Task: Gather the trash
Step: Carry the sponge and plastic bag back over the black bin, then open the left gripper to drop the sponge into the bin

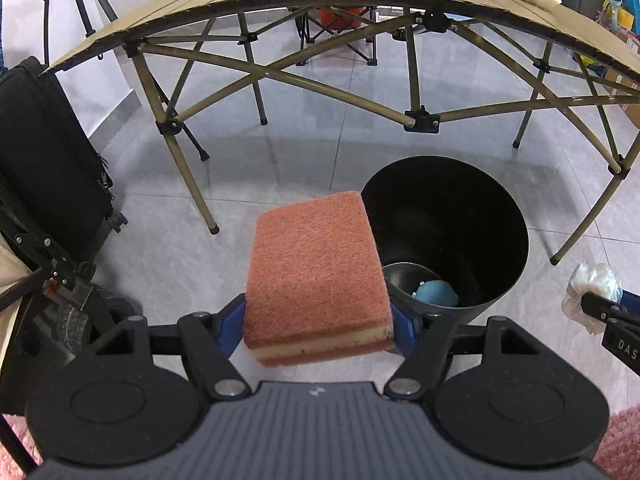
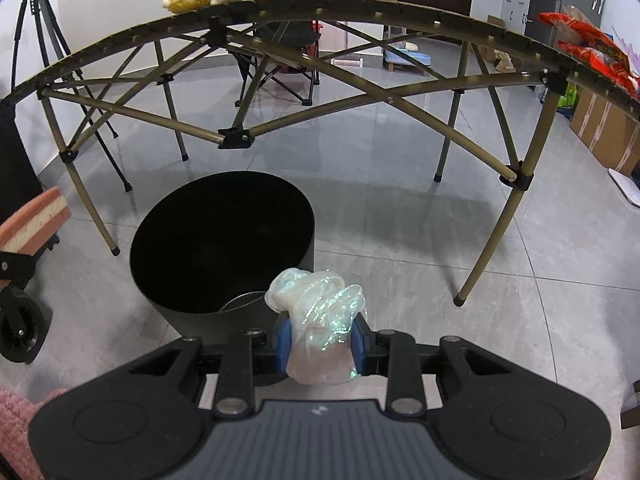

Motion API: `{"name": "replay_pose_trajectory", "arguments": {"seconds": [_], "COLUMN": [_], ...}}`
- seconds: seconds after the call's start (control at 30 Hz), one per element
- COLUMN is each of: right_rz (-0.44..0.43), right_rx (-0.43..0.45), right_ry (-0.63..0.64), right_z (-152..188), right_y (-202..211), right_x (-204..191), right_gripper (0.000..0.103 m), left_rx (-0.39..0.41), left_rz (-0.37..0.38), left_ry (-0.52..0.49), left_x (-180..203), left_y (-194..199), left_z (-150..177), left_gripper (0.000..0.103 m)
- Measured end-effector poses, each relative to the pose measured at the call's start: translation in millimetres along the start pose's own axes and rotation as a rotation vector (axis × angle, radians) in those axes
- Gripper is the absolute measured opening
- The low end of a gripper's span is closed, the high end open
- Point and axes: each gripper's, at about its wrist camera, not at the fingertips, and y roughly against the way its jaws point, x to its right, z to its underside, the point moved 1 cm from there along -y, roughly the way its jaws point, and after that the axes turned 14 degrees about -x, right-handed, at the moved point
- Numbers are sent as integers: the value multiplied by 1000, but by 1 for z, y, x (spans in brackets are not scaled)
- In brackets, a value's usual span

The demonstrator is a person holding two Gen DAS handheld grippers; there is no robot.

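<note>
Trash bin [image 1: 480, 216]: black, open-topped, on grey floor, ahead and right of left gripper [image 1: 318, 326], ahead and left of right gripper [image 2: 320, 344]. Sponge [image 1: 316, 276]: pink scouring faces, clamped between left jaws. Iridescent plastic wrap [image 2: 320, 320]: crumpled, pinched between nearly closed right jaws.

L gripper [image 1: 318, 330] clamped wide – R gripper [image 2: 322, 344] pinched

Pinkish sponge [image 1: 316, 276] — black bin [image 1: 500, 216]
</note>
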Motion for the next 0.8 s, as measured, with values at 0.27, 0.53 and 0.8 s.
{"name": "replay_pose_trajectory", "arguments": {"seconds": [0.27, 0.53, 0.8], "right_rz": [15, 5, 11], "right_rx": [-2, 2, -11], "right_ry": [6, -40, -71], "right_z": [-21, -38, -47], "right_y": [-16, -36, -60], "right_x": [6, 23, 38], "right_gripper": [29, 29, 29], "left_rx": [-25, -43, -89], "left_rz": [6, 25, 65], "left_ry": [-24, -45, -77], "left_x": [15, 36, 62], "left_y": [-12, -29, -55], "left_z": [-21, -48, -74], "left_gripper": [72, 72, 72]}}
